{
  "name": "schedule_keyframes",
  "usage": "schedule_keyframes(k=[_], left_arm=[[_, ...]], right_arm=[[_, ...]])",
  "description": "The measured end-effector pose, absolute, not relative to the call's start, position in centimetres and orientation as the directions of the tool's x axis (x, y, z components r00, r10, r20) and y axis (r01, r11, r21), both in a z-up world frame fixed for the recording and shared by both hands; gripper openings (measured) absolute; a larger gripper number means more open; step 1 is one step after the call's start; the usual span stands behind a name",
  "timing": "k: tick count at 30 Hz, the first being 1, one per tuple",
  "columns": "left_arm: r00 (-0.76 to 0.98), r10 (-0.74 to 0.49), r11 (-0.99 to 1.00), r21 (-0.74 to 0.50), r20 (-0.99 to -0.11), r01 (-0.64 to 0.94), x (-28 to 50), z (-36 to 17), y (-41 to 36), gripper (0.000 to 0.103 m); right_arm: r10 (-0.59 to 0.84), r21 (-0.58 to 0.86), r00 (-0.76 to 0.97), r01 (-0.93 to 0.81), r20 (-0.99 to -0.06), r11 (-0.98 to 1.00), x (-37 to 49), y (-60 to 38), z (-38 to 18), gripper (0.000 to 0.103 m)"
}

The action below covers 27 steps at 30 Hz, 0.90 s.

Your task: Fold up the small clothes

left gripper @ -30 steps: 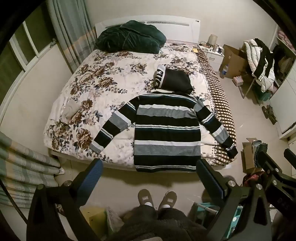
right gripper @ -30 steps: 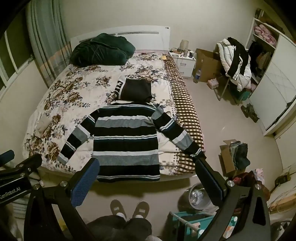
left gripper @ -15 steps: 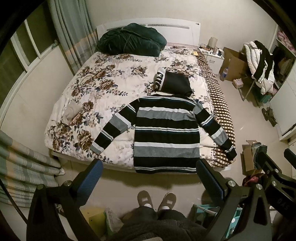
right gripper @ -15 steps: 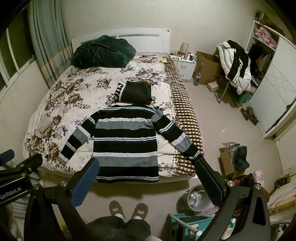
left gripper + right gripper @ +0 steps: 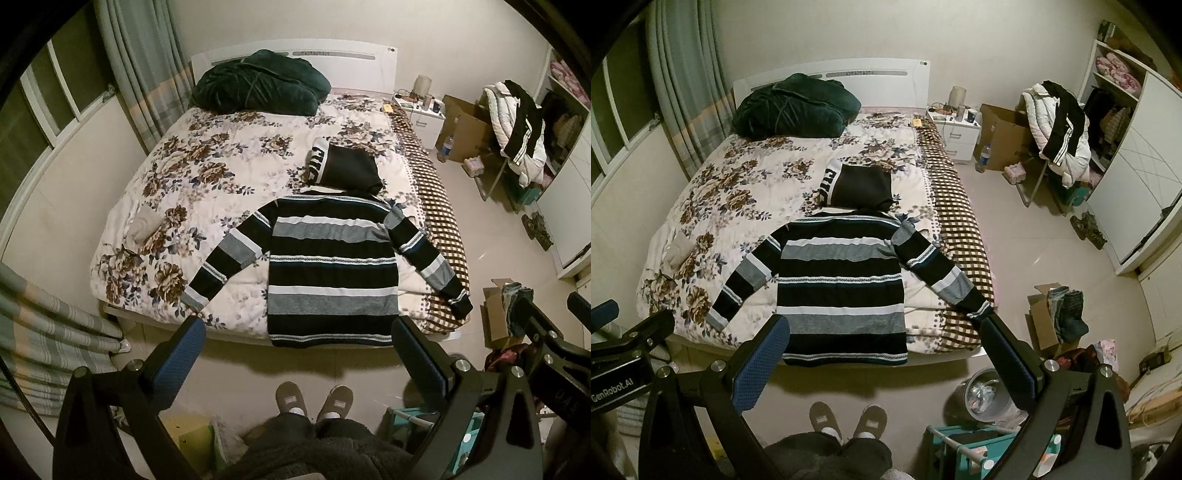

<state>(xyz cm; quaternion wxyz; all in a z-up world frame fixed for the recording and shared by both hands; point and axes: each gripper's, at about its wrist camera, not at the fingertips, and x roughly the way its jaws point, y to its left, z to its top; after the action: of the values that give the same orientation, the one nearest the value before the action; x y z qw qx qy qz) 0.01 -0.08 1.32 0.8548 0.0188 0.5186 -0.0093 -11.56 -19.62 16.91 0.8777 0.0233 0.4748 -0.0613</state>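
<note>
A black, grey and white striped sweater (image 5: 332,266) lies flat at the foot of the flowered bed (image 5: 207,184), sleeves spread out, hem hanging over the edge. It also shows in the right wrist view (image 5: 842,280). A folded black garment (image 5: 347,166) lies just beyond its collar, seen too in the right wrist view (image 5: 862,184). My left gripper (image 5: 299,354) is open and empty, held high above the floor before the bed. My right gripper (image 5: 886,350) is open and empty at the same height, to its right.
A dark green blanket (image 5: 255,81) is heaped at the headboard. A nightstand (image 5: 955,129), cardboard boxes (image 5: 1004,136), a chair with clothes (image 5: 1060,125), a wardrobe (image 5: 1137,177) and a bin (image 5: 986,395) stand to the right. My slippered feet (image 5: 314,398) stand at the bed's foot.
Both grippers have drifted slightly, so the bed and sweater sit a little lower and nearer in both views. The sweater has not moved.
</note>
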Motion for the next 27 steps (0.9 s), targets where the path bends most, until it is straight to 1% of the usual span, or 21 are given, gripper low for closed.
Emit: schedule_keyframes(k=[5, 11, 13, 27], left_arm=[[0.465, 0.005, 0.999, 0.023, -0.885, 0.033, 0.0, 1.3, -0.1, 0.103], [0.469, 0.006, 0.999, 0.023, -0.883, 0.03, 0.8, 2.7, -0.9, 0.103], [0.47, 0.006, 0.999, 0.023, -0.883, 0.031, 0.9, 2.8, -0.9, 0.103], [0.474, 0.006, 0.999, 0.024, -0.88, 0.03, 1.2, 3.1, -1.0, 0.103]], right_arm=[[-0.088, -0.019, 0.545, 0.131, -0.834, 0.991, -11.7, -19.6, 17.0, 0.103], [-0.087, -0.019, 0.546, 0.129, -0.833, 0.991, -11.7, -19.7, 17.4, 0.103], [-0.088, -0.02, 0.546, 0.129, -0.833, 0.991, -10.6, -20.3, 18.8, 0.103], [-0.091, -0.021, 0.55, 0.132, -0.83, 0.991, -10.9, -20.3, 18.5, 0.103]])
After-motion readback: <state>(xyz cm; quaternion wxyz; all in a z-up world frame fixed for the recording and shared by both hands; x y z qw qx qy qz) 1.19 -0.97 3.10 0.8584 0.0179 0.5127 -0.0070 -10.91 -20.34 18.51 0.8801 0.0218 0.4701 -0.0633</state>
